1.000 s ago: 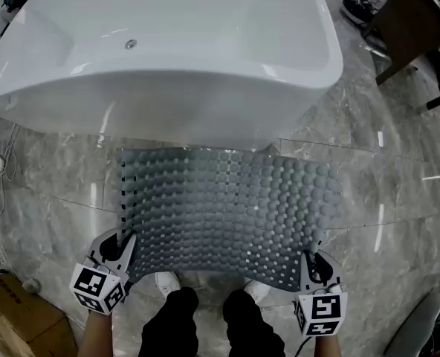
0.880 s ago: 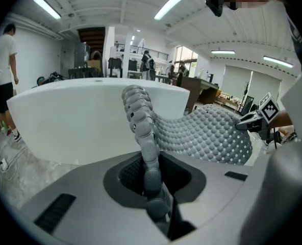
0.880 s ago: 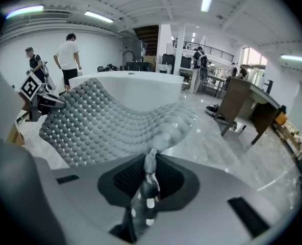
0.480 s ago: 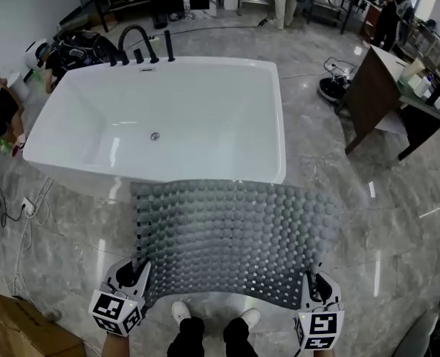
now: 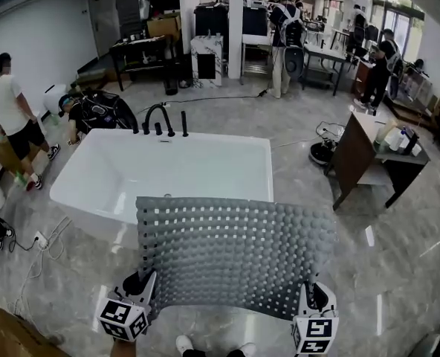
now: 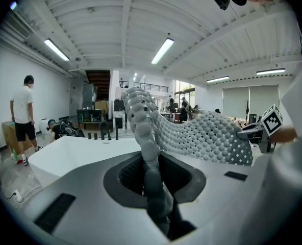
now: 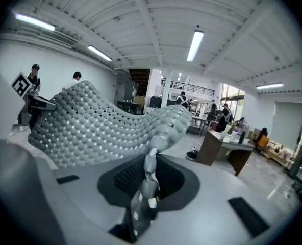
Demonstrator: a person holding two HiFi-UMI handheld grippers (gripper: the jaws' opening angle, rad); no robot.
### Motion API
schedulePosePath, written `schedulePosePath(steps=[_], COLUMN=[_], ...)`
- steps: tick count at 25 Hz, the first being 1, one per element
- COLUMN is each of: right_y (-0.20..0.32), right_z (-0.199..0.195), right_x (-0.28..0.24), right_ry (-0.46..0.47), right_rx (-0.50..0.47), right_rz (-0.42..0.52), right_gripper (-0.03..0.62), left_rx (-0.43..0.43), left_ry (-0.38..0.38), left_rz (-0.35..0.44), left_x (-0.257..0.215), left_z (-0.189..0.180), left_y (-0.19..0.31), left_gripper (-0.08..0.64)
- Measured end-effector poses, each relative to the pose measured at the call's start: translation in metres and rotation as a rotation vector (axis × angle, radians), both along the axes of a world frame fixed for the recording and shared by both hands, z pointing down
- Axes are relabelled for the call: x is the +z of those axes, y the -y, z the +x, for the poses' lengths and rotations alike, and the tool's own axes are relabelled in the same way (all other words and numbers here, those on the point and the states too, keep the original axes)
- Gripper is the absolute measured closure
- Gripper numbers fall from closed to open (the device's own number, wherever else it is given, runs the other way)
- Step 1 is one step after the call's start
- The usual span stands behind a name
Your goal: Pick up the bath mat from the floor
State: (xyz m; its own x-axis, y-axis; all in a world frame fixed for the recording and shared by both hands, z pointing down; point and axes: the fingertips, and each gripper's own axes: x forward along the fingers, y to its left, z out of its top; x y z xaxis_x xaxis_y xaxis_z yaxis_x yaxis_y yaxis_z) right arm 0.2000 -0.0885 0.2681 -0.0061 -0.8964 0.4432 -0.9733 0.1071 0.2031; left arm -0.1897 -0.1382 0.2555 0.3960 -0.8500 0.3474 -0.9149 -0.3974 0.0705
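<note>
The grey bubbled bath mat (image 5: 235, 255) hangs spread out in the air between my two grippers, clear of the floor, in front of the white bathtub (image 5: 160, 177). My left gripper (image 5: 140, 288) is shut on the mat's near left corner, and the mat's edge (image 6: 143, 137) runs up out of its jaws. My right gripper (image 5: 311, 297) is shut on the near right corner, where the mat (image 7: 115, 126) rises from its jaws and sweeps left. The mat's far edge curls upward and hides part of the tub's near rim.
A black tap set (image 5: 160, 117) stands on the tub's far rim. A dark wooden desk (image 5: 369, 158) is to the right, a person in a white shirt (image 5: 15, 117) at the left, more people and tables at the back. A cardboard box (image 5: 4, 333) sits bottom left.
Both grippers have risen a long way with the mat, lifting it off the floor. The view has tilted up from the floor to show the whole tub and the room behind.
</note>
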Motion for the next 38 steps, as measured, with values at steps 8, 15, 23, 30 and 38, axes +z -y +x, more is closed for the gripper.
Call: schedulePosePath(steps=[8, 15, 23, 30, 38], right_y=[-0.007, -0.005, -0.011, -0.013, -0.013], right_z=[-0.015, -0.022, -0.033, -0.046, -0.057], right_x=[-0.079, -0.113, -0.117, -0.119, -0.119], right_ry=[-0.018, -0.033, -0.037, -0.025, -0.029], right_rx=[-0.004, 0.009, 0.013, 0.004, -0.013], right_rz=[0.142, 0.217, 0.236, 0.245, 0.245], right_gripper=[0.520, 0.520, 0.520, 0.520, 0.520], left_rx=[-0.019, -0.020, -0.021, -0.031, -0.032], left_ry=[-0.012, -0.008, 0.004, 0.014, 0.027], left_rz=[0.127, 0.207, 0.232, 0.239, 0.238], left_x=[-0.071, -0.105, -0.109, -0.110, -0.108], left_z=[-0.010, -0.016, -0.020, -0.032, -0.039], left_y=[-0.010, -0.008, -0.017, -0.022, -0.025], left_gripper=[0.491, 0.491, 0.491, 0.491, 0.491])
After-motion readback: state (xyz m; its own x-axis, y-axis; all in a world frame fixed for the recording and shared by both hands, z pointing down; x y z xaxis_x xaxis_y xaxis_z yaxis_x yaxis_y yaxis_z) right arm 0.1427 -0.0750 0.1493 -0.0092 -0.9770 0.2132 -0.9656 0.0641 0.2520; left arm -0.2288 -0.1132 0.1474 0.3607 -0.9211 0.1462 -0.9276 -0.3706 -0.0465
